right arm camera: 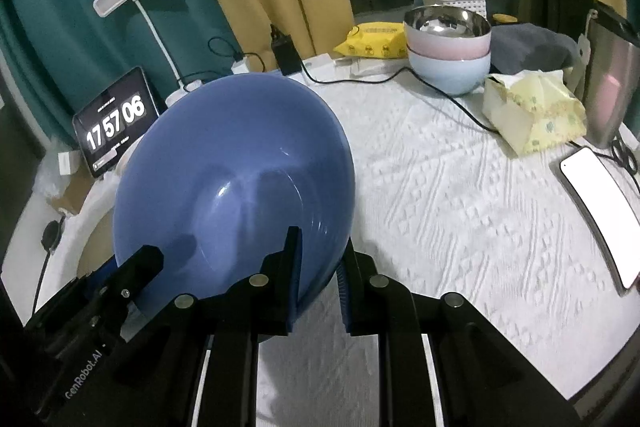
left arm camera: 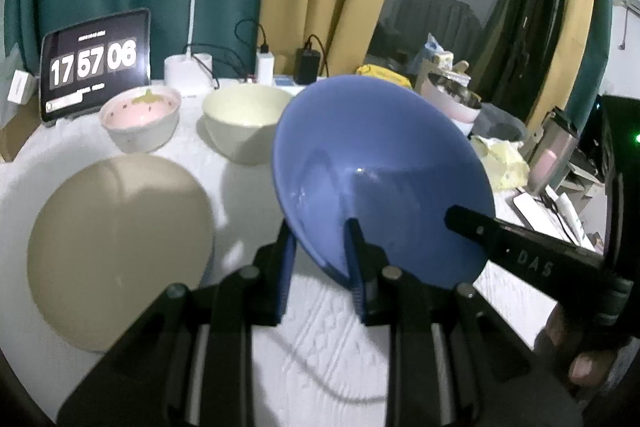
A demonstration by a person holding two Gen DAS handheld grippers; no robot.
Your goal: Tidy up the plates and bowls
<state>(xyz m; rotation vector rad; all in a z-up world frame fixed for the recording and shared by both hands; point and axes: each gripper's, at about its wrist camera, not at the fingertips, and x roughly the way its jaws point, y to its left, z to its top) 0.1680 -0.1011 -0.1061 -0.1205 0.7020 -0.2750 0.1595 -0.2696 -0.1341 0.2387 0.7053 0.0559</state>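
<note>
The blue plate (left arm camera: 380,171) is held off the bench (right arm camera: 460,187), tilted, concave face toward both cameras. The left gripper (left arm camera: 320,247) and right gripper (right arm camera: 320,259) each clamp its near rim. Only the left wrist view shows the beige plate (left arm camera: 120,247) at 9 o'clock, with a pink bowl (left arm camera: 140,117) and a cream bowl (left arm camera: 246,119) behind; only the right shows stacked bowls (right arm camera: 448,51) at 1 o'clock.
</note>
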